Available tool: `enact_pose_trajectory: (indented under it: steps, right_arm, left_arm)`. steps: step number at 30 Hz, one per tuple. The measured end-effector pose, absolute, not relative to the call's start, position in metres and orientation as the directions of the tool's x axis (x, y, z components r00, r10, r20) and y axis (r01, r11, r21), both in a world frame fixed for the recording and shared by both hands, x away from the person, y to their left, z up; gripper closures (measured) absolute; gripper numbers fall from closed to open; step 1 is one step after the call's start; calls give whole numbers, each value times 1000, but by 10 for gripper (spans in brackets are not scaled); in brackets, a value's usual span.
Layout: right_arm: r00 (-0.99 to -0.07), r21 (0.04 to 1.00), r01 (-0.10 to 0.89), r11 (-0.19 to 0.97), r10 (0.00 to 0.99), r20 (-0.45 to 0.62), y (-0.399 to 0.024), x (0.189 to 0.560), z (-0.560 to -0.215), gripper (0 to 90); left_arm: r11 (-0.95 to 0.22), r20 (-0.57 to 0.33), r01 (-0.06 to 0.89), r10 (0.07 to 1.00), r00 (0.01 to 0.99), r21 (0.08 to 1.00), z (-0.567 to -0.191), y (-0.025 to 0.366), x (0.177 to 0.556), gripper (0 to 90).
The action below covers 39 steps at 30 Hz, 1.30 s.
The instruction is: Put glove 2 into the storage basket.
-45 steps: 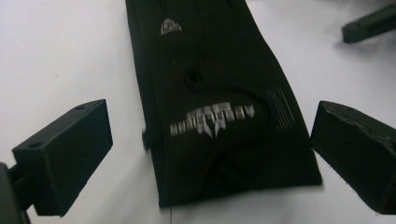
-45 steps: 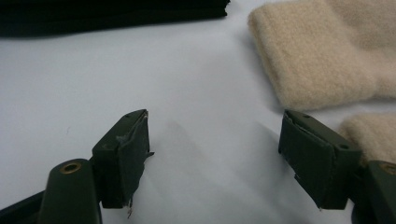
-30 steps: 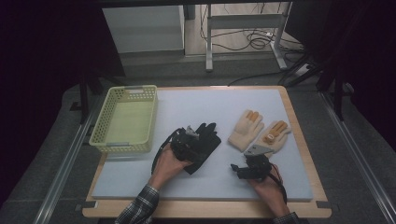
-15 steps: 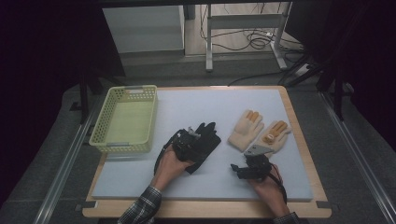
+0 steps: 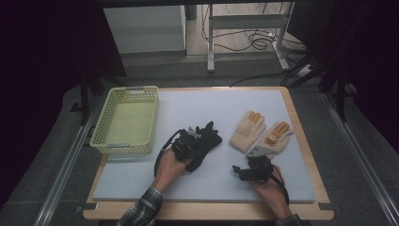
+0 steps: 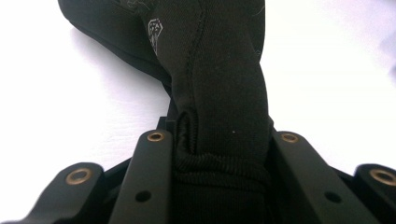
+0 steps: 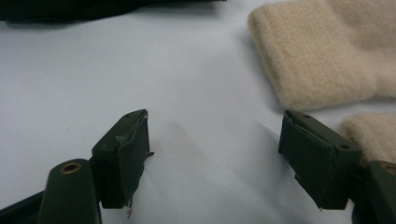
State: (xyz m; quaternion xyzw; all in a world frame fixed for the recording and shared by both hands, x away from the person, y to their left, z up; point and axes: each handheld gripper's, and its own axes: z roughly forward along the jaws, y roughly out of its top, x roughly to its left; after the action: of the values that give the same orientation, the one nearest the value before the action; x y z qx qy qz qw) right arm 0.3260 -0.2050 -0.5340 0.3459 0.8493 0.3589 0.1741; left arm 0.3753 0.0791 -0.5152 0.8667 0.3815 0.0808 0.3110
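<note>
Gripping: the left gripper [image 5: 188,145] has just been closing its fingers [image 6: 154,177], and they are now clamped on the cuff of the black glove [image 5: 205,142], which sits squeezed between them in the left gripper view.
Black glove: it lies near the middle of the bench [image 5: 301,188], a little toward the near edge, its fingers pointing away toward the far right corner; the cuff end is in the grip, the rest on the pale mat.
Left hand [image 5: 170,162]: it comes in from the near edge, a checked sleeve at the wrist, wrapped round the gripper body.
Right gripper [image 5: 244,169]: it rests low over the mat by the near right part of the bench, its fingers [image 7: 122,158] wide apart with only bare mat between them.
Cream gloves [image 5: 259,132]: a pair lies side by side toward the right edge, just beyond the right gripper, well apart from the black glove; in the right gripper view their cuffs are near the right-hand finger.
Basket [image 5: 104,141]: a pale yellow mesh basket stands at the left edge, near the left gripper but not touching it.
</note>
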Motion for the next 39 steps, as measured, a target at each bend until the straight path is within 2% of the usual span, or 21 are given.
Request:
enact_pose_trajectory:
  steps: [19,25,39]
  right_arm:
    - [-701,731,461,504,711,-48,-205,326,-534,241]
    - [-701,733,459,503,711,-49,-205,326,-534,241]
    - [-701,733,459,503,711,-49,-205,326,-534,240]
  left_arm:
    - [-450,-7,628,810,587,635,-443,110,400,680]
    - [-409,15,640,850,527,650,-420,135,409,677]
    - [-295,17,682,924,382,669,-405,208,421,674]
